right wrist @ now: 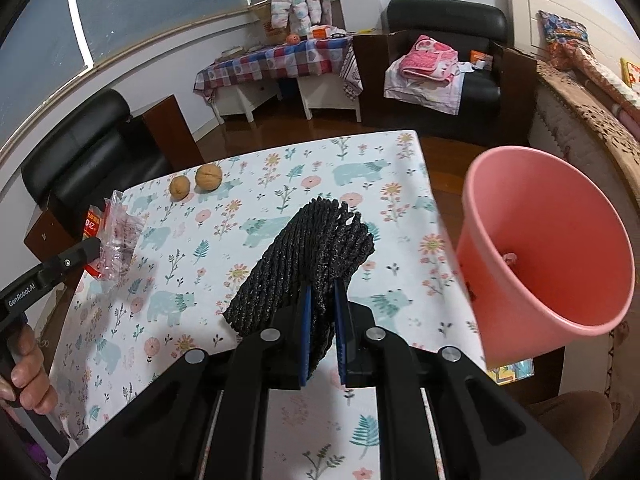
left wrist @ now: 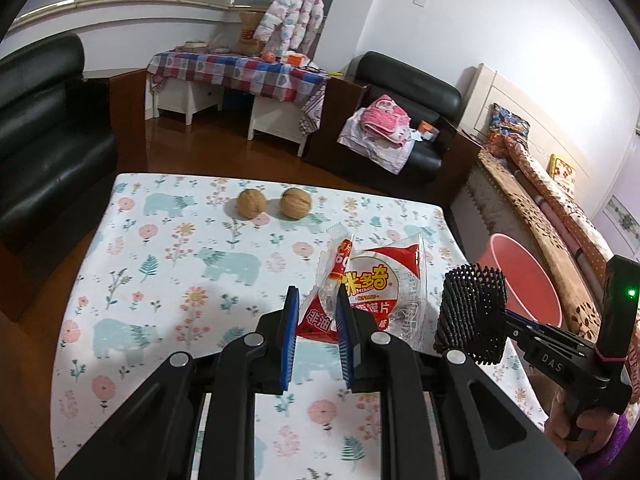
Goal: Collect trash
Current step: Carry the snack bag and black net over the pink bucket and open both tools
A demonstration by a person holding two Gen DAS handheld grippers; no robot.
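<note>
Pink plastic makes up the bucket (right wrist: 560,264), which stands beside the right edge of the tabletop (right wrist: 280,184) with its mouth tilted toward the right wrist camera; a small pale pink scrap lies at its bottom, too small to identify. In the left wrist view the same bucket (left wrist: 520,276) shows behind the black foam net.

The right gripper (right wrist: 322,292) has its blue-padded fingers (right wrist: 306,328) closed narrowly on a black foam net sleeve (right wrist: 304,256), a stretchy mesh tube with a diamond weave, squashed flat where it is pinched and fanning out wider above the tabletop. From the left wrist the net (left wrist: 472,312) sticks up from the gripper's tip, near the bucket's rim.

The left gripper (left wrist: 316,300) pinches a crinkled clear snack wrapper (left wrist: 372,292) printed in red and white with yellow characters; its fingers (left wrist: 290,320) are partly closed with the wrapper's lower left corner between them. The wrapper is held up above the tabletop's right half.

Two walnuts (left wrist: 274,203) sit side by side near the far edge of the floral, bear-printed cloth.
</note>
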